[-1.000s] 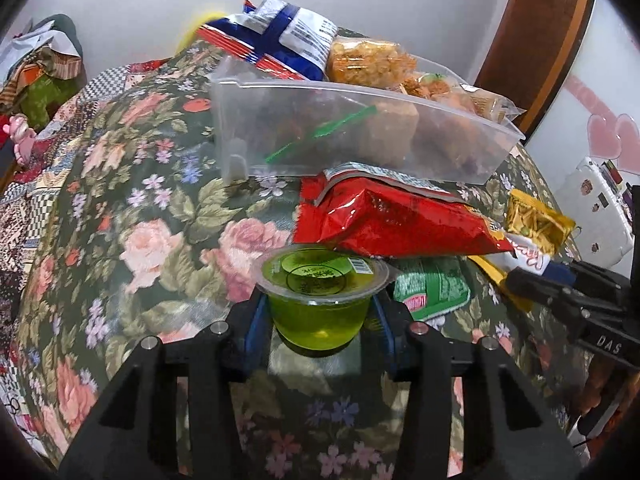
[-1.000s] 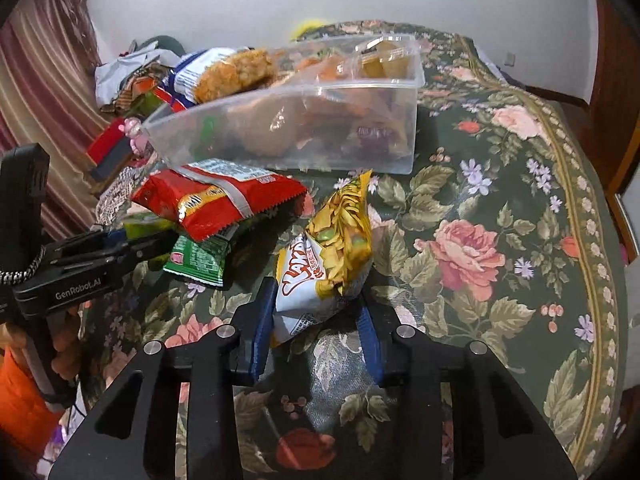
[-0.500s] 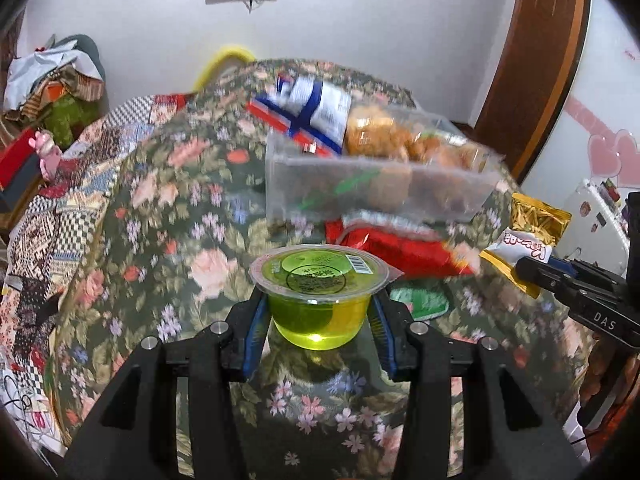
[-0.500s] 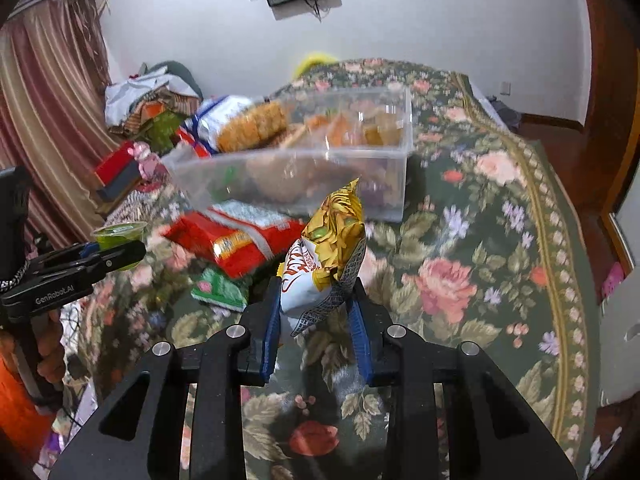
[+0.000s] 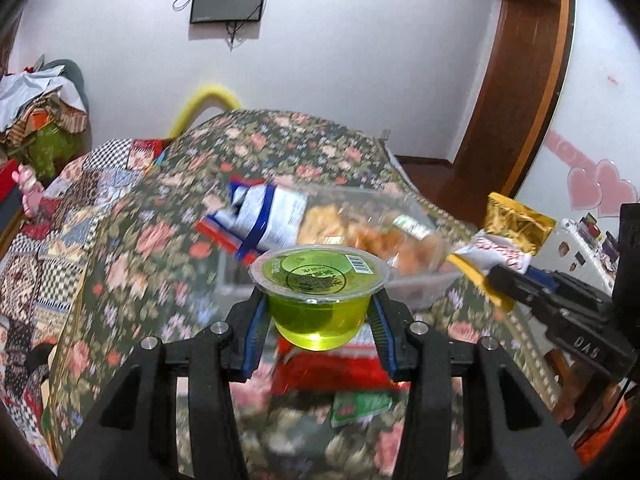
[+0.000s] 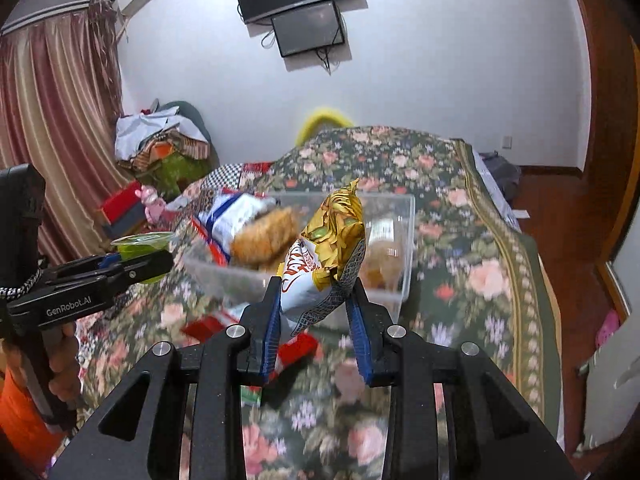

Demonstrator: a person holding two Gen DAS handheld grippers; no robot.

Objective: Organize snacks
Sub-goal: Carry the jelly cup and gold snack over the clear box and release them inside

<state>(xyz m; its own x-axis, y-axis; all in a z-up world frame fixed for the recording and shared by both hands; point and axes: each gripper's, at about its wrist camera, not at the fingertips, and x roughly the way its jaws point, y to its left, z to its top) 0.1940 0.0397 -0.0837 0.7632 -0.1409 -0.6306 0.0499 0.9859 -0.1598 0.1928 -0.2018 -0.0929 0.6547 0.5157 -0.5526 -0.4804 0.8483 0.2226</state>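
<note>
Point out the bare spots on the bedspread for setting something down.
Free: the floral bedspread right of the clear bin, and the stretch left of it toward the patchwork quilt. Crowded: in front of the bin, where the red packet and green packet lie.

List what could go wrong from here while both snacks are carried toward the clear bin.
1. The left gripper pinches the green jelly cup only by its tapered wall under the rim; a tilt could let it slip out.
2. The right gripper holds the yellow snack bag by its lower end, so the top may flop and catch the clear bin wall.
3. The bin already looks heaped with packets; added items might spill onto the floral bedspread.
</note>
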